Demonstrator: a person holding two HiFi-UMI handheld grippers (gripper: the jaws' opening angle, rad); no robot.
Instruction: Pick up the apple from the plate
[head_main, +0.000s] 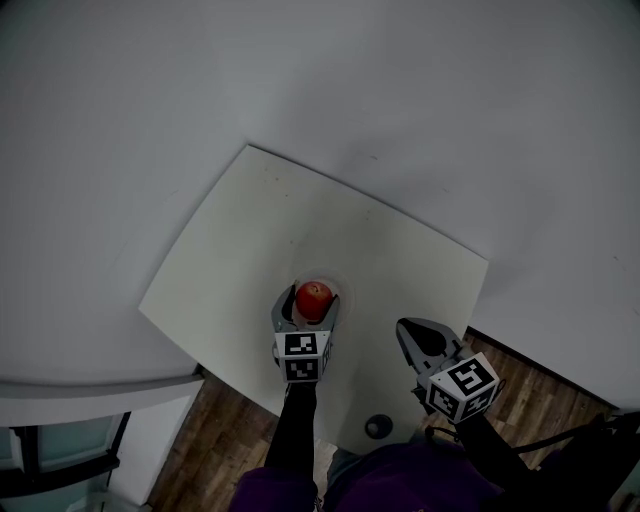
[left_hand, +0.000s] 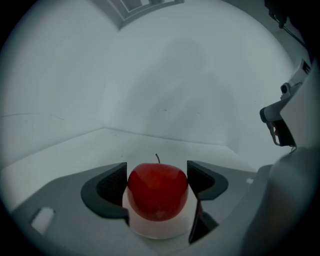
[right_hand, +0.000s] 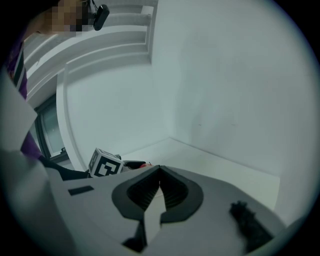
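Note:
A red apple (head_main: 314, 299) (left_hand: 158, 192) with a short stem sits on a small white plate (left_hand: 161, 229) near the front of the pale table (head_main: 240, 260). My left gripper (head_main: 310, 302) (left_hand: 157, 184) reaches over the plate, one jaw on each side of the apple, and both dark pads (left_hand: 112, 187) lie against its sides with no gap showing. The apple still rests on the plate. To the right, my right gripper (head_main: 412, 330) (right_hand: 159, 172) hovers over the table with its tips together and nothing between them.
A small dark round object (head_main: 378, 427) (right_hand: 245, 220) lies near the table's front edge by the right gripper. White walls close in behind and to the left of the table. Wood floor (head_main: 520, 375) shows past the table's right and front edges.

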